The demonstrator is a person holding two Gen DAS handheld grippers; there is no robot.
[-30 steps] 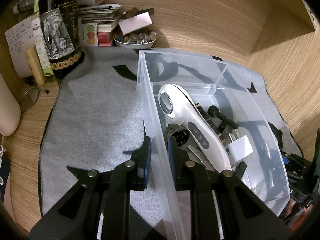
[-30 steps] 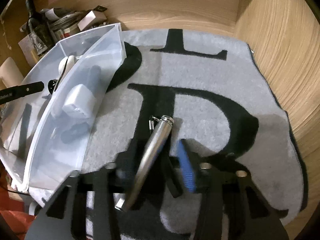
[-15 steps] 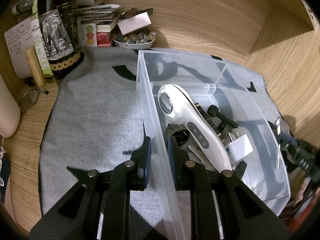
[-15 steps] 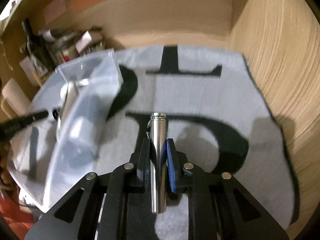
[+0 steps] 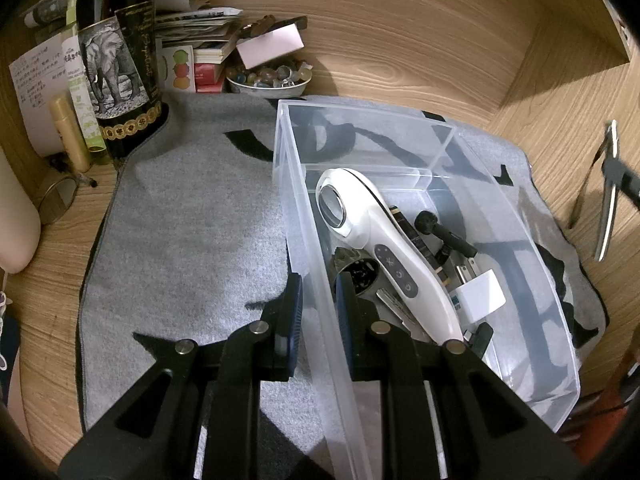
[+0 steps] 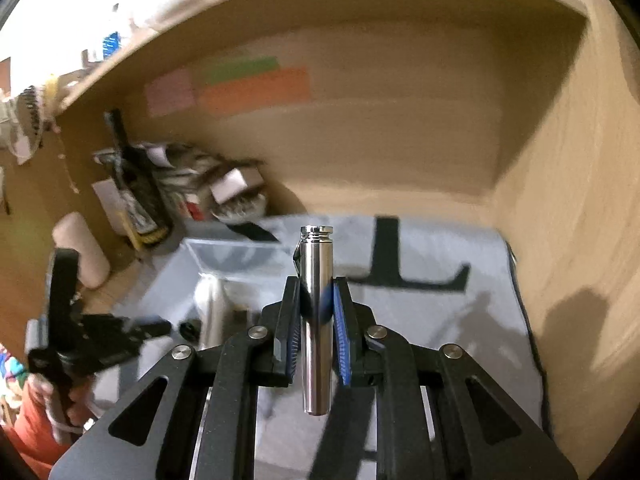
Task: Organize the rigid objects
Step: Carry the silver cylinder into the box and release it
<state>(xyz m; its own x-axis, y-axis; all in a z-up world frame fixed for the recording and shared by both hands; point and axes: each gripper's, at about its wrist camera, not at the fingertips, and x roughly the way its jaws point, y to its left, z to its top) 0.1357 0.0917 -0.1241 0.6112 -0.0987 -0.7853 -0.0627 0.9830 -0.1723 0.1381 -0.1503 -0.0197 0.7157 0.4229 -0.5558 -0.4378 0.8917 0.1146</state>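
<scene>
A clear plastic bin (image 5: 320,264) sits on the grey mat (image 5: 192,240). My left gripper (image 5: 318,308) is shut on the bin's near-left wall, one pad outside and one inside. Inside the bin lie a white handheld device (image 5: 384,248), a white charger plug (image 5: 478,292), keys and dark small parts. My right gripper (image 6: 316,312) is shut on a shiny metal cylinder (image 6: 316,320), held upright in the air above the mat (image 6: 440,312). That cylinder (image 5: 606,200) also shows at the far right of the left wrist view, above the bin's right side. The bin (image 6: 236,260) lies blurred to the left below.
A dark bottle with an elephant label (image 5: 116,68), a bowl of stones (image 5: 268,80), stacked papers and a lip balm tube (image 5: 68,132) crowd the back left corner. Wooden walls (image 5: 560,100) close the back and right. A person's hand (image 6: 52,400) holds the left gripper.
My right gripper closed on the metal cylinder lying on the mat and lifted it, tilting up so the back wall fills the view. The left gripper and bin stayed still.
</scene>
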